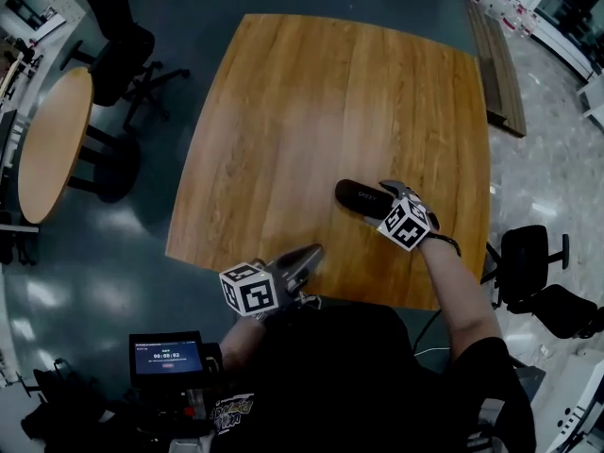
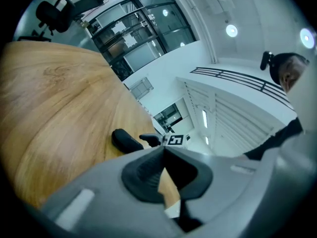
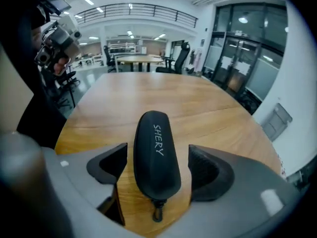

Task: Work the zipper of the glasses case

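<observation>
Head view, looking down: wooden table (image 1: 311, 111) w/ a black glasses case (image 1: 363, 199) lying flat near its front-right edge.

Left gripper (image 1: 307, 258): held over the table's front edge, well apart from the case and left of it. In the left gripper view the left gripper (image 2: 163, 150) has its jaws closed tip to tip, nothing between them; the case (image 2: 126, 142) shows beyond, on the tabletop.

Right gripper (image 1: 392, 192): at the case's right end, tilted downward. In the right gripper view the right gripper (image 3: 158, 167) has its jaws spread wide, one on each side of the case (image 3: 156, 152); a strip of wood shows between each pad and the case, so no contact on either side.

Case lies lengthwise along the gripper's axis, white lettering "SHERY" on top. Zipper pull (image 3: 157, 213): small black tab at the near end, btwn the jaws' bases. Case looks zipped shut.

Bkgd: round table (image 1: 52, 140) and office chairs (image 1: 123, 50) on the dark floor, left of the main table.
</observation>
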A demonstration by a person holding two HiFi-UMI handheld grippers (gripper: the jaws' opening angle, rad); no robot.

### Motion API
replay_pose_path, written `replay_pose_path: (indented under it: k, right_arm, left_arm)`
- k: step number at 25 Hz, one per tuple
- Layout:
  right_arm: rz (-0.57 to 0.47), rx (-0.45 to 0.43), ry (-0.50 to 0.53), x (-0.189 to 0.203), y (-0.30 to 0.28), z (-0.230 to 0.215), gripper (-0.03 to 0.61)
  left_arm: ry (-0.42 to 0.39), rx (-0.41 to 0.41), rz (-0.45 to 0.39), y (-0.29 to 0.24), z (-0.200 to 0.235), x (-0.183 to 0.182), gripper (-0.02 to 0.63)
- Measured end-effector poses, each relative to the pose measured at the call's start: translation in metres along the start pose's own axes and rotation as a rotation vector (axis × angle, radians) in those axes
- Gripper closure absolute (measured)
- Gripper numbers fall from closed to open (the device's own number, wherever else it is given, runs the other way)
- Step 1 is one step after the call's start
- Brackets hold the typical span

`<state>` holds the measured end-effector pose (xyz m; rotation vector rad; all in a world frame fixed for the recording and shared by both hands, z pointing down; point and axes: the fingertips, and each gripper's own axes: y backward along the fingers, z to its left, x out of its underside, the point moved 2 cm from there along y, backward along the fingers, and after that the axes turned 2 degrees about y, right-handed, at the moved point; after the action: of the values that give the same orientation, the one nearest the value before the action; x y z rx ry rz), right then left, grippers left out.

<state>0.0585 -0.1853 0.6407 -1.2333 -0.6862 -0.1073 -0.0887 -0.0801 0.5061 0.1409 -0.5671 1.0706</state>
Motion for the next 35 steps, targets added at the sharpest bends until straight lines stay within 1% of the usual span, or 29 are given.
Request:
replay_pose_path:
  k: [1,3,5,6,8,10,12,14,16,17,20,22,24,25,27,29,30,31,32,34,35]
  right_arm:
    - [0.019,-0.045,0.027,0.001,-0.008,0.001,0.191]
    - [0.051,-0.115,0.074,0.005,-0.021,0.005,0.187]
    - [0.080,-0.158,0.121,0.010,-0.032,0.010,0.192]
    - [0.086,-0.168,0.138,0.011,-0.035,0.011,0.218]
    - [0.067,-0.163,0.166,0.007,-0.036,0.010,0.227]
    - [0.022,-0.134,0.226,-0.004,-0.027,0.009,0.233]
    - [-0.024,-0.091,0.345,-0.017,-0.008,0.009,0.235]
    - [-0.063,-0.045,0.492,-0.031,0.016,0.013,0.236]
    - [-0.098,0.003,0.633,-0.044,0.042,0.019,0.238]
    - [-0.114,0.025,0.700,-0.051,0.056,0.023,0.238]
    - [-0.143,0.072,0.891,-0.070,0.093,0.041,0.238]
    - [-0.150,0.090,1.005,-0.077,0.112,0.055,0.238]
    - [-0.153,0.104,1.117,-0.081,0.129,0.069,0.238]
    - [-0.158,0.112,1.169,-0.085,0.139,0.077,0.238]
    - [-0.182,0.118,1.249,-0.095,0.158,0.095,0.238]
    - [-0.189,0.097,1.302,-0.098,0.169,0.112,0.238]
    - [-0.186,0.078,1.307,-0.098,0.173,0.117,0.238]
    - [-0.185,0.054,1.289,-0.097,0.178,0.120,0.233]
    - [-0.187,0.028,1.251,-0.097,0.185,0.119,0.231]
    - [-0.215,-0.013,1.122,-0.100,0.207,0.106,0.208]
    - [-0.246,-0.038,1.019,-0.103,0.222,0.096,0.206]
  left_arm:
    - [-0.003,-0.016,-0.007,0.001,0.000,0.000,0.611]
    - [-0.007,-0.048,-0.018,0.002,-0.001,0.001,0.611]
    - [-0.010,-0.069,-0.026,0.002,-0.003,0.002,0.611]
    - [-0.013,-0.074,-0.027,0.001,-0.004,0.003,0.611]
    - [-0.021,-0.077,-0.024,0.000,-0.005,0.003,0.611]
    - [-0.051,-0.082,-0.016,-0.003,-0.005,-0.002,0.611]
    - [-0.126,-0.101,0.003,-0.007,-0.004,-0.012,0.611]
    - [-0.229,-0.124,0.037,-0.013,-0.004,-0.025,0.598]
    - [-0.334,-0.136,0.088,-0.023,-0.007,-0.036,0.515]
    - [-0.383,-0.138,0.122,-0.029,-0.009,-0.041,0.493]
    - [-0.508,-0.120,0.264,-0.049,-0.017,-0.045,0.396]
    - [-0.578,-0.071,0.398,-0.062,-0.027,-0.037,0.358]
    - [-0.625,0.010,0.561,-0.073,-0.042,-0.019,0.315]
    - [-0.638,0.059,0.638,-0.077,-0.050,-0.008,0.310]
    - [-0.637,0.158,0.757,-0.081,-0.067,0.012,0.289]
    - [-0.602,0.261,0.824,-0.082,-0.080,0.026,0.279]
    - [-0.583,0.305,0.833,-0.081,-0.085,0.030,0.280]
    - [-0.563,0.341,0.822,-0.081,-0.090,0.031,0.290]
    - [-0.540,0.373,0.794,-0.080,-0.094,0.029,0.316]
    - [-0.486,0.444,0.707,-0.077,-0.103,0.020,0.331]
    - [-0.467,0.480,0.658,-0.073,-0.108,0.014,0.336]
